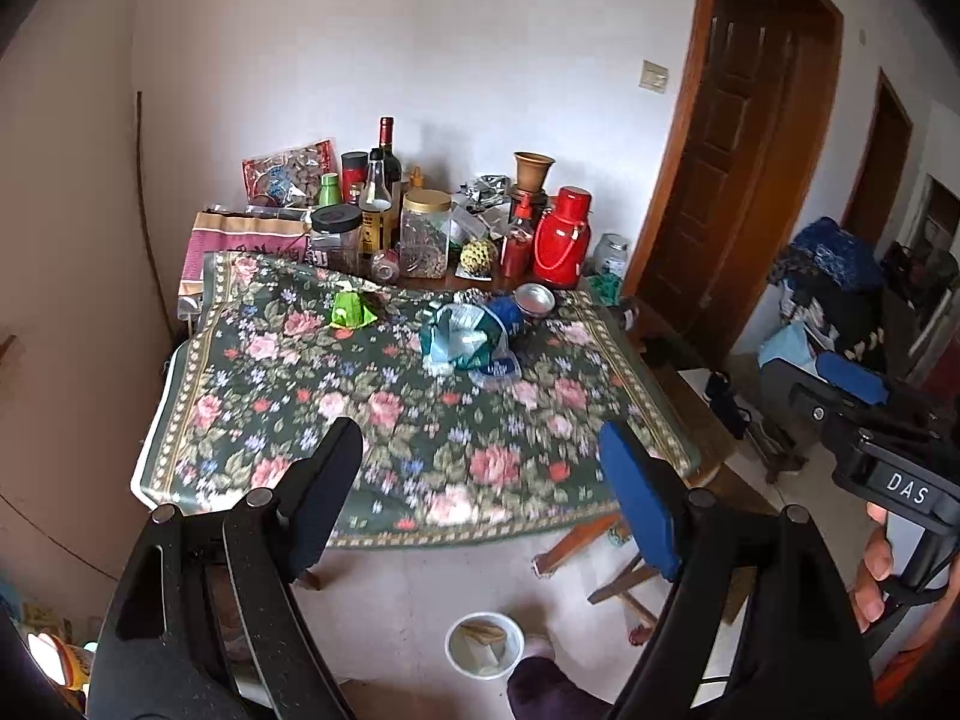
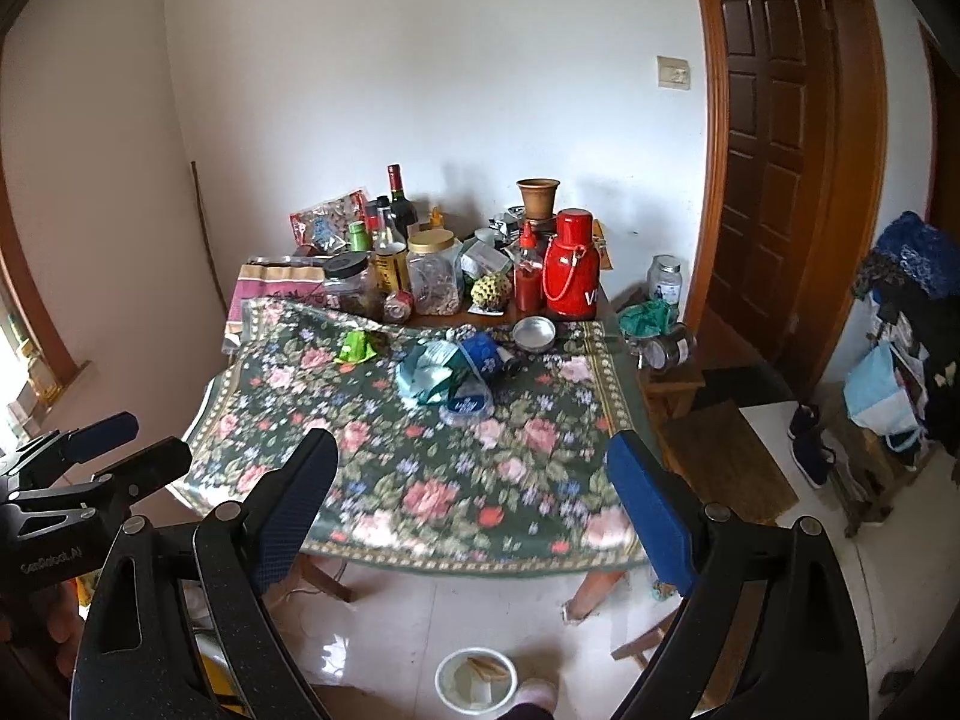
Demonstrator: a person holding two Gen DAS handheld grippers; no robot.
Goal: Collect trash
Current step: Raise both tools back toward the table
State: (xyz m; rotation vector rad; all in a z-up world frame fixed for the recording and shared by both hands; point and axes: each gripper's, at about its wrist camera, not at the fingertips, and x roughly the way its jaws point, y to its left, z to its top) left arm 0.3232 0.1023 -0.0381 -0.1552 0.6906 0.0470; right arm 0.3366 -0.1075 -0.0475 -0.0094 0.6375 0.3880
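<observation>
Trash lies on the floral tablecloth (image 1: 384,438) (image 2: 456,480): a crumpled green wrapper (image 1: 351,309) (image 2: 355,348), a crumpled teal and white plastic bag (image 1: 459,339) (image 2: 429,378), a blue wrapper (image 1: 507,312) (image 2: 483,354) and a squashed clear bottle (image 1: 495,369) (image 2: 467,405). A white bin (image 1: 485,645) (image 2: 476,681) stands on the floor in front of the table with some paper in it. My left gripper (image 1: 480,450) is open and empty, above the table's near edge. My right gripper (image 2: 474,462) is open and empty beside it.
Bottles, jars (image 1: 425,234), a red thermos (image 1: 561,240) (image 2: 570,267) and a metal bowl (image 1: 534,299) (image 2: 534,333) crowd the table's far side. Wooden stools (image 2: 672,381) stand right of the table. A wooden door (image 2: 768,138) is at the right.
</observation>
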